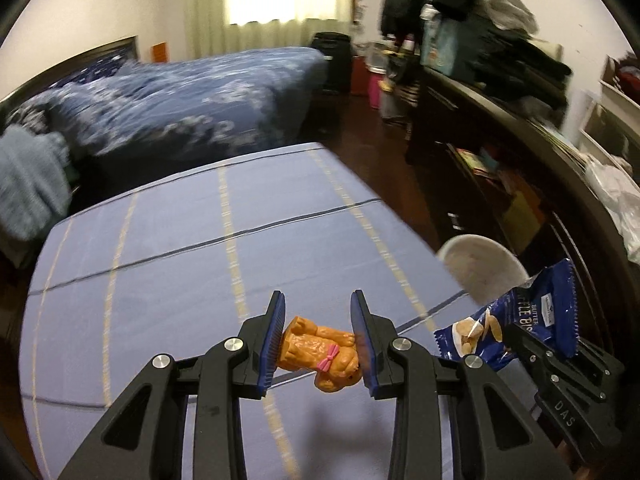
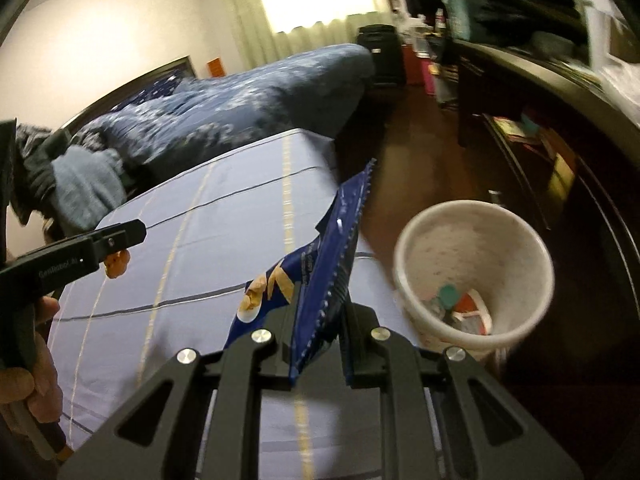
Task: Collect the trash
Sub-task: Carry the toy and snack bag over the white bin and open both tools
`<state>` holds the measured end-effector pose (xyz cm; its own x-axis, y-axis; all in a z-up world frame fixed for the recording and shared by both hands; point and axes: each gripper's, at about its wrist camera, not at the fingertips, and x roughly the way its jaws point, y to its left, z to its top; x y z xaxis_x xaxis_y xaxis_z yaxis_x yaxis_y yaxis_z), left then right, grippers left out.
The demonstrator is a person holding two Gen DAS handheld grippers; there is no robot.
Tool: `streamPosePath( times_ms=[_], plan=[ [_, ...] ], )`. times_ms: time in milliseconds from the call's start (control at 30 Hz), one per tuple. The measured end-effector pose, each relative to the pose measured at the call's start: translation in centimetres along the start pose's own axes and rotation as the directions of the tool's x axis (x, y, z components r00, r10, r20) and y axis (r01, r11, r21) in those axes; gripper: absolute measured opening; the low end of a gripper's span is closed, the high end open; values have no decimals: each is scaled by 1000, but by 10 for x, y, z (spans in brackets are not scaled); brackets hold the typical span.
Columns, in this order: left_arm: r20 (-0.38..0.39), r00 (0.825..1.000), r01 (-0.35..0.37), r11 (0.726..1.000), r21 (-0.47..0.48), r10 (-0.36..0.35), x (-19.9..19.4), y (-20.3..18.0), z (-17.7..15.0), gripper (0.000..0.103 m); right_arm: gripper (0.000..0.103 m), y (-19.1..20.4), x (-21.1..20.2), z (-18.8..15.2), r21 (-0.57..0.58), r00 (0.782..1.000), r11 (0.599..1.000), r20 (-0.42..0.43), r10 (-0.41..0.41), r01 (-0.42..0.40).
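My left gripper (image 1: 318, 340) is shut on an orange toy dog with a pink bow (image 1: 320, 354), held above the blue checked table cover (image 1: 180, 272). My right gripper (image 2: 320, 332) is shut on a blue biscuit wrapper (image 2: 320, 280), held upright over the table's right edge. The wrapper also shows in the left wrist view (image 1: 516, 320), to the right of the toy. A white trash bin (image 2: 408, 264) stands on the floor just right of the table, with some trash inside. The left gripper with the toy (image 2: 116, 262) shows at the left of the right wrist view.
A bed with a dark blue patterned duvet (image 1: 180, 96) lies behind the table. A dark shelf unit (image 1: 500, 168) piled with clothes and books runs along the right wall. Dark wooden floor (image 2: 420, 152) lies between table and shelves. A black bin (image 1: 332, 60) stands far back.
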<state>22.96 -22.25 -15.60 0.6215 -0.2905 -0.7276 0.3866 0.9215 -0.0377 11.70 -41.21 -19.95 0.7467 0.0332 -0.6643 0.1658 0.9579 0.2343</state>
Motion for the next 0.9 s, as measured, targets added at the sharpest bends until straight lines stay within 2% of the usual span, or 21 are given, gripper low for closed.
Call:
streamPosePath(
  times_ms=[267, 767, 900],
  plan=[
    [-11, 996, 86, 992, 92, -85, 28, -58, 20, 34, 18, -46, -8, 6, 73, 997, 996, 39, -62, 59],
    [-50, 986, 163, 959, 232, -156, 73, -136, 40, 34, 18, -113, 1, 13, 206, 988, 970, 59, -141, 127],
    [-62, 984, 178, 945, 272, -168, 85, -155, 44, 34, 18, -128, 7, 14, 220, 980, 959, 57, -193, 176]
  ],
)
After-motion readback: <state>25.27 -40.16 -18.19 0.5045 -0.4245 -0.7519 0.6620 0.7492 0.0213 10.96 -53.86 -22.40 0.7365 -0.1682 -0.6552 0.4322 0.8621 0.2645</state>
